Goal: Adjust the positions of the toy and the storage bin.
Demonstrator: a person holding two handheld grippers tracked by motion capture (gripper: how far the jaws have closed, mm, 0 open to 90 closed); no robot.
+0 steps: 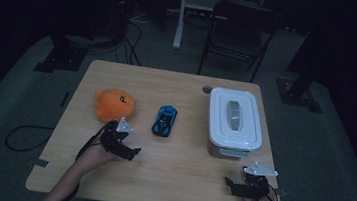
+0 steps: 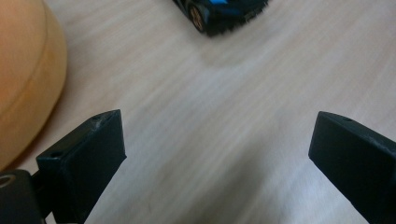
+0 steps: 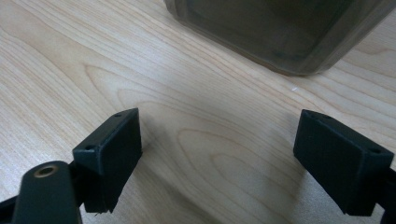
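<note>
On the wooden table (image 1: 178, 181) an orange plush toy (image 1: 114, 105), a blue toy car (image 1: 165, 120) and a lidded white container (image 1: 234, 122) sat beyond 2 grippers: left gripper (image 1: 128, 151), right gripper (image 1: 234, 185).

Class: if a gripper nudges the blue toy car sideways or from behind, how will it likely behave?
The toy car sits on wheels on smooth table, so it probably rolls from behind. Sideways it likely skids. It looks small, so probably light.

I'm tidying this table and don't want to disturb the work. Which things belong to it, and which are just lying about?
In the work: left gripper, open, nearest the orange plush toy and blue toy car; right gripper, open, facing the lidded container.

Lying about: folding chair, floor cables.
</note>
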